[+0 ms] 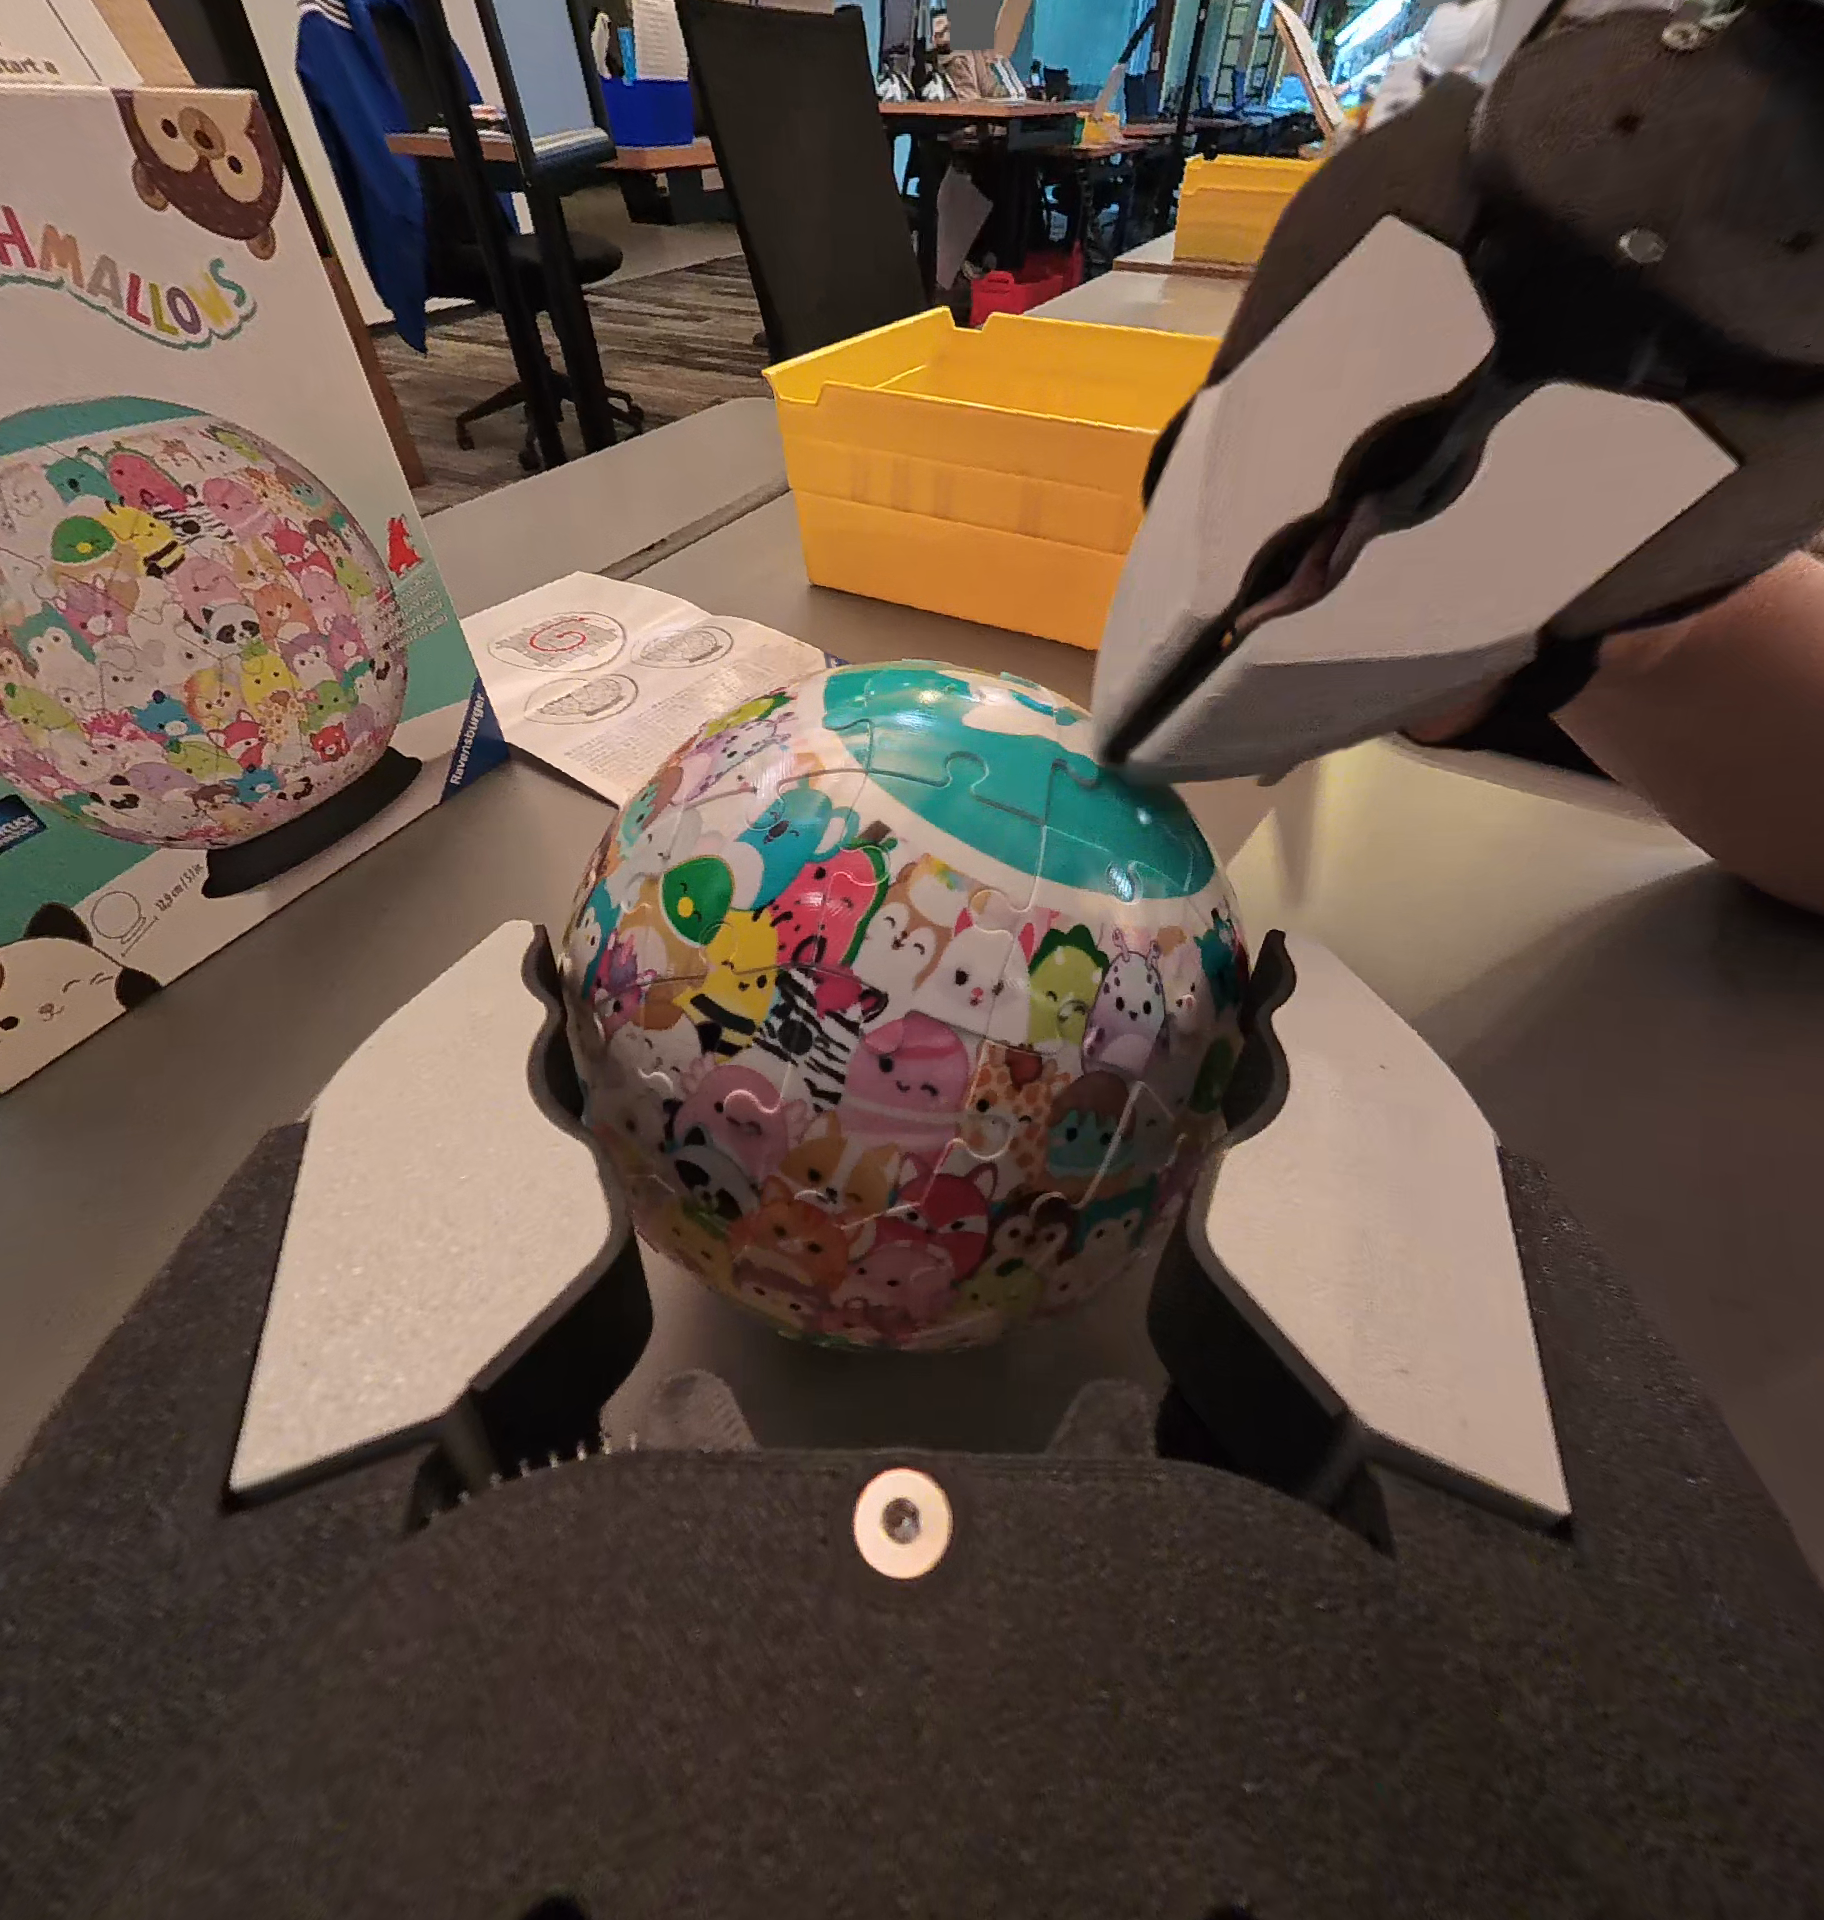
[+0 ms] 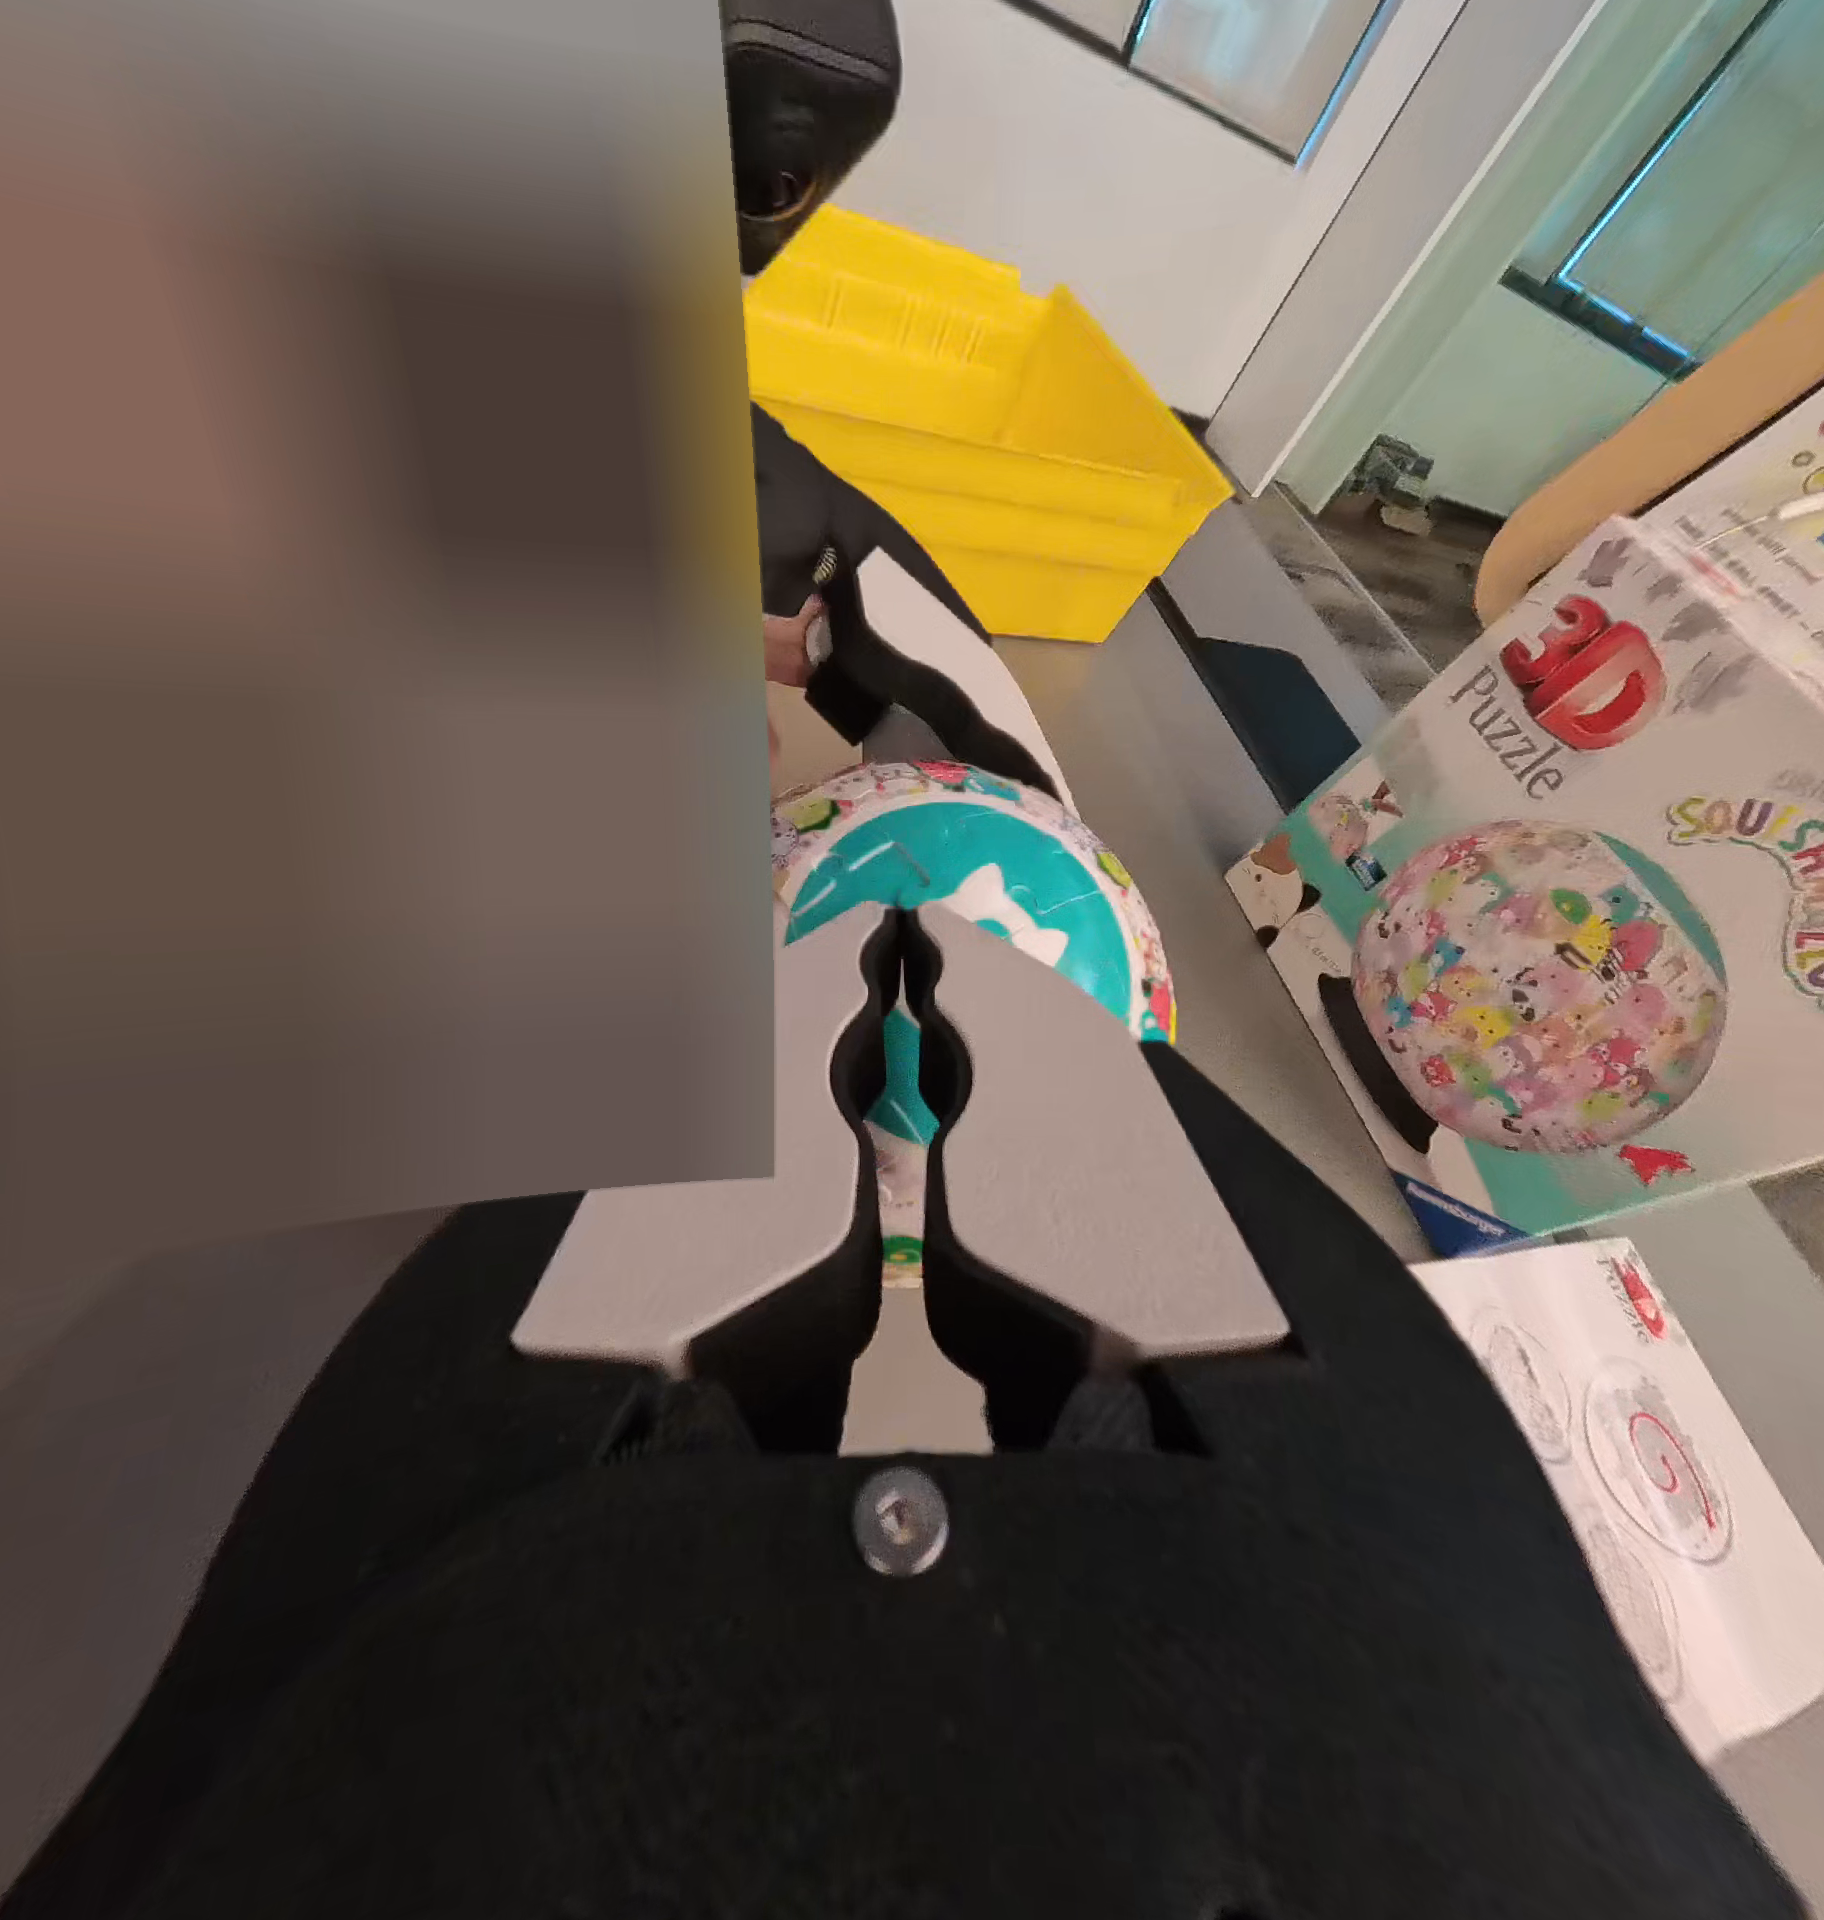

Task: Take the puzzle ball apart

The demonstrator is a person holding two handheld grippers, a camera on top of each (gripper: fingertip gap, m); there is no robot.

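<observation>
- Ball [image 1: 903, 1039] is clamped at its sides by the left claw [image 1: 903, 1049].
- Right claw [image 1: 1121, 743], closed, is pressed on the teal cap [image 1: 1001, 769].
- First piece must be prised loose next, probably.

We saw a puzzle ball [image 1: 903, 1039] of glossy, smooth pieces, its teal cap catching bright highlights. The left tongs [image 1: 903, 1049] showed flat, matt grey faces with a fine grain, set in a rough, foam-like black body — a shiny metal screw [image 1: 901, 1523] at its middle. The right tongs [image 1: 1121, 750] looked the same: grey matt plates, black edges. The yellow bin [image 1: 975, 468] was smooth plastic with a soft sheen. The box [image 1: 160, 582] was printed card, the leaflet [image 1: 627, 675] thin paper, and the bench [image 1: 1614, 1039] smooth, dull grey.
</observation>
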